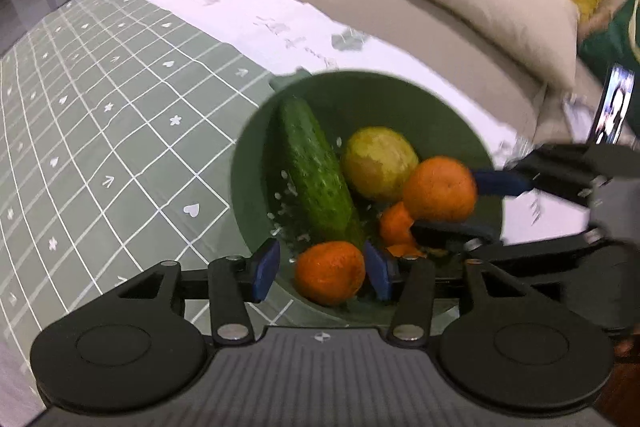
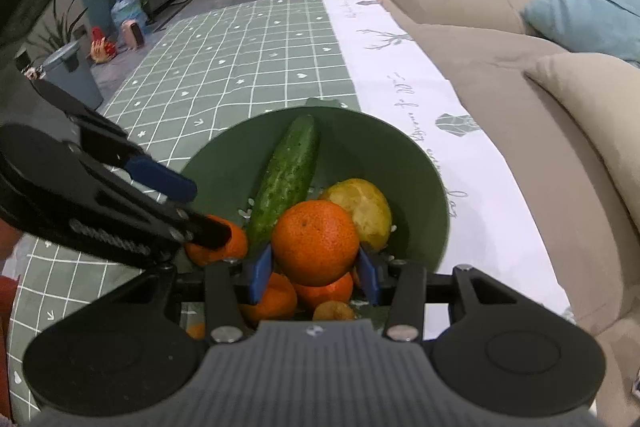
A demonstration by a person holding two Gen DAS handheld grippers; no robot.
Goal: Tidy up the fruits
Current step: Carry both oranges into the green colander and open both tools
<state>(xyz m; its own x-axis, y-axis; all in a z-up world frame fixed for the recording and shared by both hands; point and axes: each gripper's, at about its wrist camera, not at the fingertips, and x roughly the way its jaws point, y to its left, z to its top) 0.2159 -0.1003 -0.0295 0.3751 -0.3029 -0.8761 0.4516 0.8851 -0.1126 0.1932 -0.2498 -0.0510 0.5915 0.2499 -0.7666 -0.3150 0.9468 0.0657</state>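
green bowl (image 2: 432, 187) holds cucumber (image 2: 290, 179), yellowish fruit (image 2: 366, 207), perhaps four oranges.

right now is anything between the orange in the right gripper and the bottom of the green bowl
Yes. The right gripper holds an orange over the green bowl, and other oranges lie heaped directly under it. A cucumber and a yellow fruit fill the space behind. It can only land on top of the pile.

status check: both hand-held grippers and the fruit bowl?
Right hand-held gripper shut on orange, over green bowl. Left hand-held gripper open around second orange, pads clear. Cucumber, yellow fruit in bowl.
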